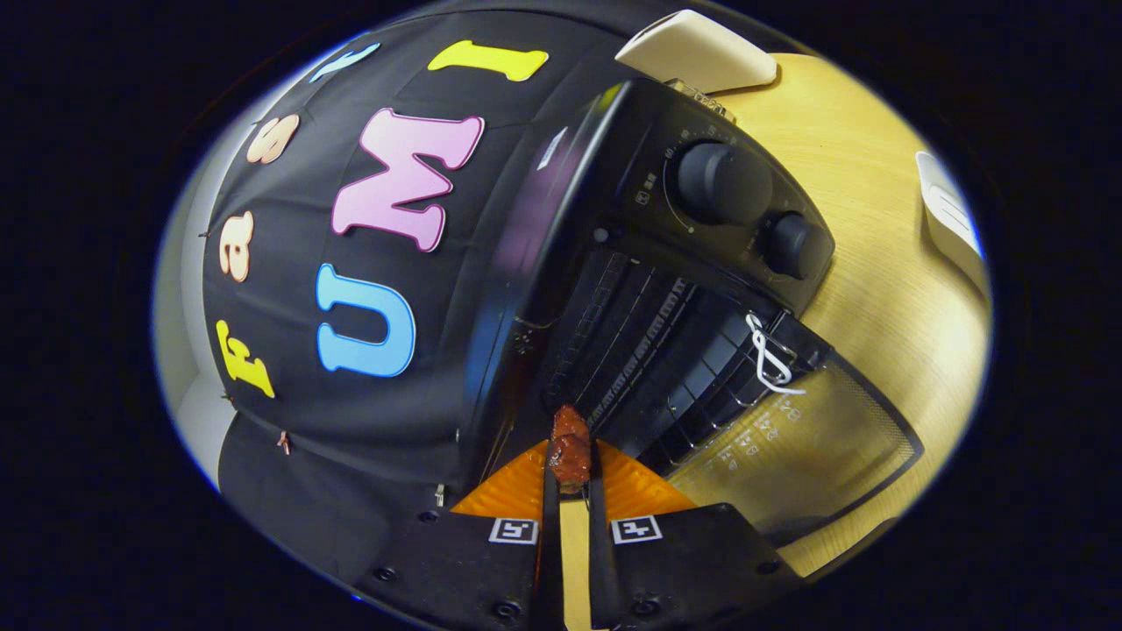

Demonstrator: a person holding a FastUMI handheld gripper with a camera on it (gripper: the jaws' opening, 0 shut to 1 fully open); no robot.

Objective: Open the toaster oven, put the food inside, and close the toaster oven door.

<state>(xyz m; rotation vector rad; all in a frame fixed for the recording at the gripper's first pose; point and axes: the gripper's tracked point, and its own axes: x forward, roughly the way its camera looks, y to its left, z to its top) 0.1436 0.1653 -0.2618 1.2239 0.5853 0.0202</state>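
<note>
A black toaster oven (614,263) stands on the wooden table, seen tilted, with two round knobs (723,182) on its front panel. Its glass door (806,447) hangs open and lies flat toward me, a white cord tied at its handle (770,355). Wire racks show inside the dark cavity (649,350). My gripper (570,478) is shut on a small reddish-brown piece of food (570,451), held between both fingertips just in front of the oven opening, near its left side.
The light wooden table (877,263) spreads to the right of the oven. A white object (697,48) lies behind the oven and another white object (951,219) sits at the table's far right. Black cloth wall stands to the left.
</note>
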